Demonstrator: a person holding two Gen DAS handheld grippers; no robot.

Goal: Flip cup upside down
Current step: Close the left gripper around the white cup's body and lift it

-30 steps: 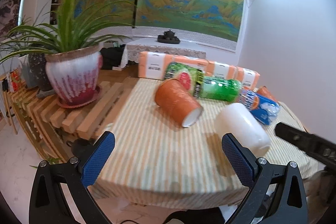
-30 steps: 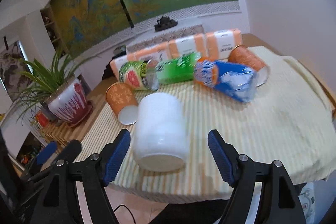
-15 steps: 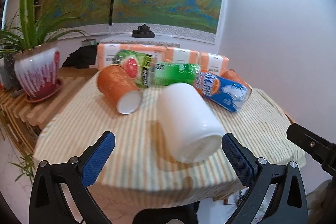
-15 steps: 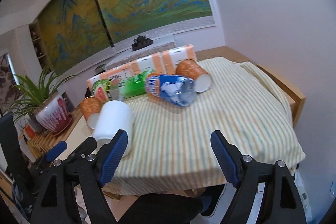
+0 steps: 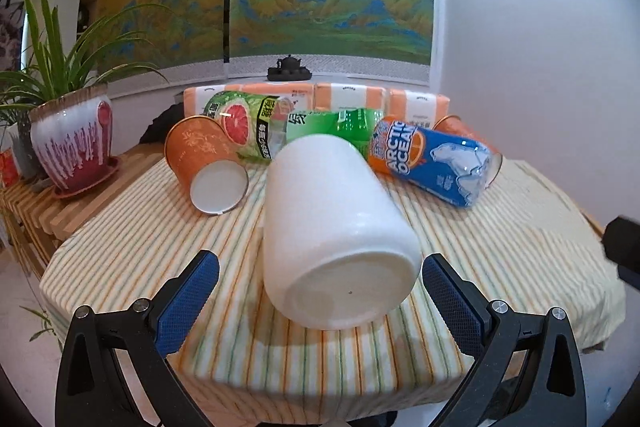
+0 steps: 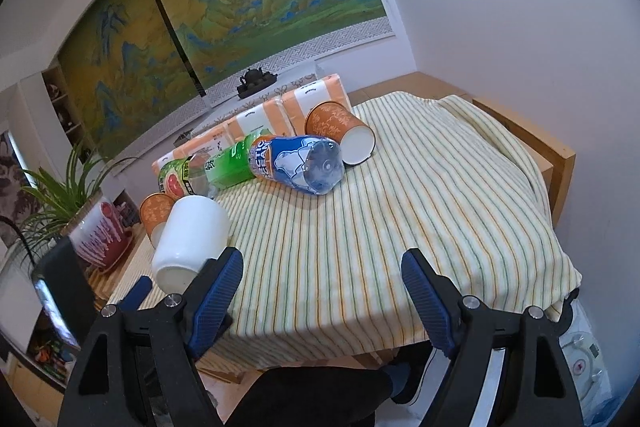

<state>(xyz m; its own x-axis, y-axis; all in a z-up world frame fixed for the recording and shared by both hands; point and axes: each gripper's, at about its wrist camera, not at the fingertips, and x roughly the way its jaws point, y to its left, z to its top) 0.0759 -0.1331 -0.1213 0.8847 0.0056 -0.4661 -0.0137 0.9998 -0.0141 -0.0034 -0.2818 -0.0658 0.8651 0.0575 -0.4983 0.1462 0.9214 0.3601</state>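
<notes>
So over the last second the left gripper [image 5: 320,291] has swung round and closed in on the white cup [image 5: 334,239], while the right gripper [image 6: 322,287] backed off to the side. Now the cup lies on its side on the striped tablecloth [image 5: 500,251], base facing the left wrist camera, sitting between the left fingers, which are spread wide and not touching it yet. The right one's jaws are apart too, holding nothing. It looks like the left one's doing the grab; the flip itself hasn't started. The orange paper cup [image 5: 204,163] and blue bottle [image 5: 432,159] sit just behind, so it's a bit crowded.
</notes>
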